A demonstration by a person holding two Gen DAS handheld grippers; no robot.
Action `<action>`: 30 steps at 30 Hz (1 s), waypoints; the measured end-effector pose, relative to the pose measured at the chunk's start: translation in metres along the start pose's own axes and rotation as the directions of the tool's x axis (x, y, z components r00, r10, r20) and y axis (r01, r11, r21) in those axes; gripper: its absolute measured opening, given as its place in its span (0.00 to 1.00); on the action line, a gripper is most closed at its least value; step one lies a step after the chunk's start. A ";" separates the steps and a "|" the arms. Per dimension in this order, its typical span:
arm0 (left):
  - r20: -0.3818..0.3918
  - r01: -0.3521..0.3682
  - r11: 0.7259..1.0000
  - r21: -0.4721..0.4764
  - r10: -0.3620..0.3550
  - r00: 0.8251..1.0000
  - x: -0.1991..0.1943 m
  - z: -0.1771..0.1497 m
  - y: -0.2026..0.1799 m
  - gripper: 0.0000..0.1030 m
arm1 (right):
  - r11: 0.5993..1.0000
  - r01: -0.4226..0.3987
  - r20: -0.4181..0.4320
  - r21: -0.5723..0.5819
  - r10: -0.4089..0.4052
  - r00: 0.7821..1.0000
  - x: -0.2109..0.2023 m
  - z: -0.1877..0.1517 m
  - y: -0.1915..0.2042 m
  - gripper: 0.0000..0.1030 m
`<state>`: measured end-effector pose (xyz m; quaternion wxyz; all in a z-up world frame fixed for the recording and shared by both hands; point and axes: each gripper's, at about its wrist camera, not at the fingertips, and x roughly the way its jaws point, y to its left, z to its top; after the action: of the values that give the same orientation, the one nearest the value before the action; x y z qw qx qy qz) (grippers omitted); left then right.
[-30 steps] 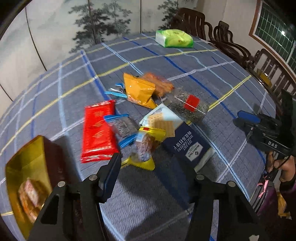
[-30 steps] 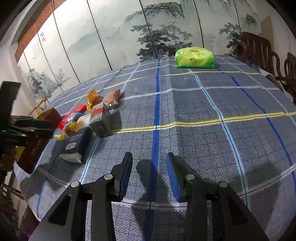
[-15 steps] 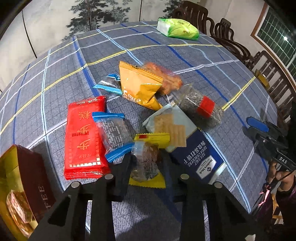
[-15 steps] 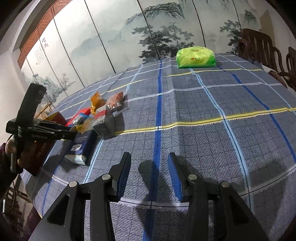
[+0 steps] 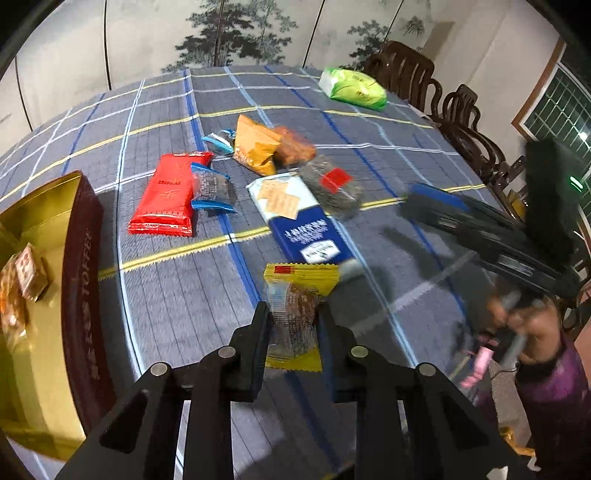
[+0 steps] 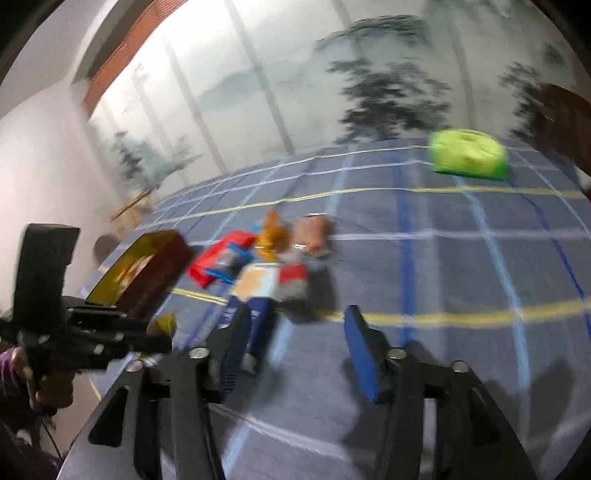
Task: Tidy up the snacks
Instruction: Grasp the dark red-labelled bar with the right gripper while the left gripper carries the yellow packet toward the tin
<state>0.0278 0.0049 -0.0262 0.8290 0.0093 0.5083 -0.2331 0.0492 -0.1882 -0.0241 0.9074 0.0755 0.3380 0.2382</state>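
Note:
My left gripper (image 5: 291, 317) is shut on a clear snack packet with yellow ends (image 5: 295, 306) and holds it above the table. Left of it stands an open gold and maroon toffee tin (image 5: 79, 258) with wrapped snacks inside. On the checked cloth lie a red packet (image 5: 166, 195), a blue-ended clear packet (image 5: 210, 186), an orange bag (image 5: 255, 147), a blue cracker box (image 5: 299, 218) and a red-labelled clear bag (image 5: 332, 184). My right gripper (image 6: 295, 332) is open and empty above the table, right of the cracker box (image 6: 258, 306). The right view is blurred.
A green tissue pack (image 5: 352, 88) lies at the far side of the table; it also shows in the right wrist view (image 6: 469, 153). Dark wooden chairs (image 5: 458, 114) line the right edge. A painted folding screen (image 5: 240, 33) stands behind.
My left gripper closed on the yellow-ended packet and lifted it off the pile, back toward the near edge. My right gripper opened wider and swung left toward the snacks.

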 end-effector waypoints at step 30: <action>0.112 -0.040 0.997 -0.061 0.047 0.993 -0.076 -0.031 0.020 0.21 | 0.943 0.287 -0.055 0.171 -0.281 0.958 0.024 0.003 -0.065 0.27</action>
<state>-0.0184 0.0591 0.0187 0.8612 -0.0172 0.4669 -0.2001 0.0914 -0.2339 -0.0554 0.9167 0.1028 0.3787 0.0751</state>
